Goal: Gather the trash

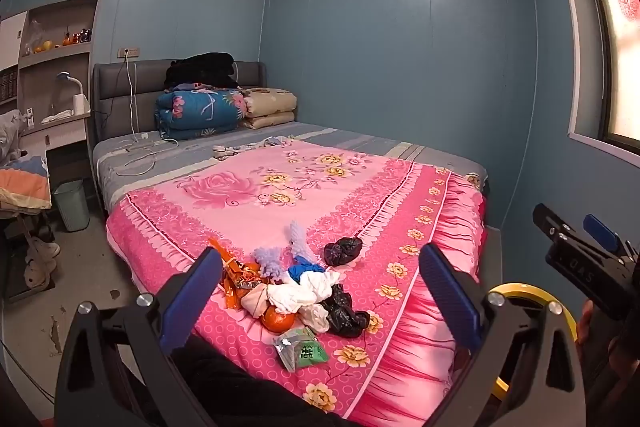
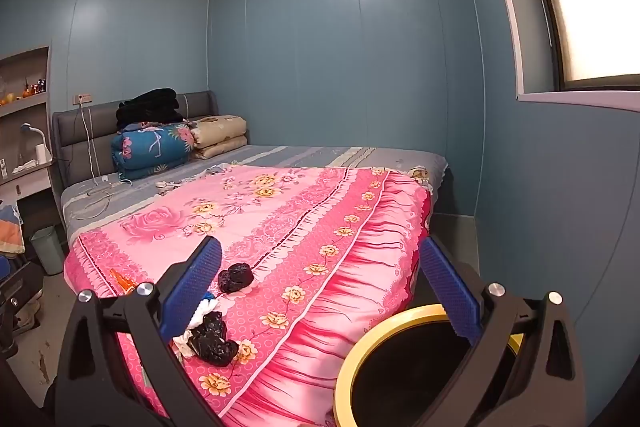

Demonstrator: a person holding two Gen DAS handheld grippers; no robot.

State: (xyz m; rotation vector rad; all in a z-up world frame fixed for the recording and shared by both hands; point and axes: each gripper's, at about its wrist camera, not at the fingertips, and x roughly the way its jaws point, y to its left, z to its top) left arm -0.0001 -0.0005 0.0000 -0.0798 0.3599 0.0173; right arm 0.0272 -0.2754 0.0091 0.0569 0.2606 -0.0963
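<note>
A heap of trash lies on the near end of the pink floral bedspread [image 1: 280, 195]: orange wrappers [image 1: 236, 277], crumpled white tissue [image 1: 298, 293], a black plastic bag [image 1: 344, 315], an orange fruit [image 1: 277, 319], a green packet [image 1: 300, 347] and a dark wad [image 1: 343, 251] set apart. My left gripper [image 1: 320, 291] hovers open above the heap, touching nothing. My right gripper [image 2: 320, 287] is open too, with the dark wad [image 2: 236, 277] and black bag [image 2: 212, 341] by its left finger. A yellow-rimmed bin [image 2: 384, 331] stands beside the bed at lower right.
Folded quilts [image 1: 200, 111] and black clothes are stacked at the grey headboard. White cables [image 1: 136, 155] trail over the grey sheet. A pale green waste basket [image 1: 72, 205] sits on the floor left of the bed, near shoes [image 1: 40, 259]. A window [image 2: 580, 7] is on the right wall.
</note>
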